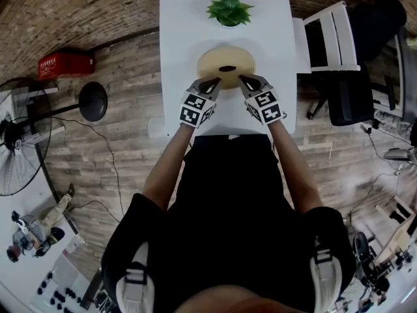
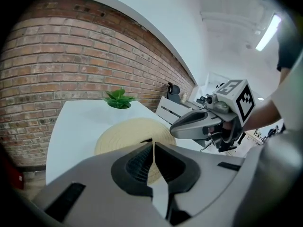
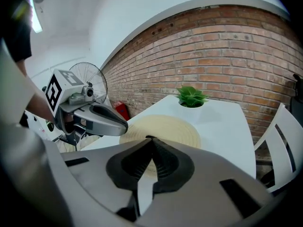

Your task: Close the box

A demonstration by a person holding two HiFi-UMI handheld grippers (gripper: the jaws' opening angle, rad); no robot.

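Observation:
A round, beige woven box (image 1: 226, 62) with a dark spot at the middle of its top stands on the white table (image 1: 182, 18). It also shows in the left gripper view as the woven box (image 2: 124, 132) and in the right gripper view as the woven box (image 3: 176, 127). My left gripper (image 1: 215, 83) is shut with nothing between its jaws, tips at the box's near left edge. My right gripper (image 1: 243, 79) is likewise shut and empty at the near right edge. Each gripper view shows its own closed tips, left gripper (image 2: 153, 144) and right gripper (image 3: 151, 140), just short of the dark spot.
A green potted plant (image 1: 229, 8) stands behind the box at the table's far end. A white chair (image 1: 332, 38) and a black chair (image 1: 352, 96) stand right of the table. A floor fan (image 1: 19, 142) and a red case (image 1: 64, 64) are at the left.

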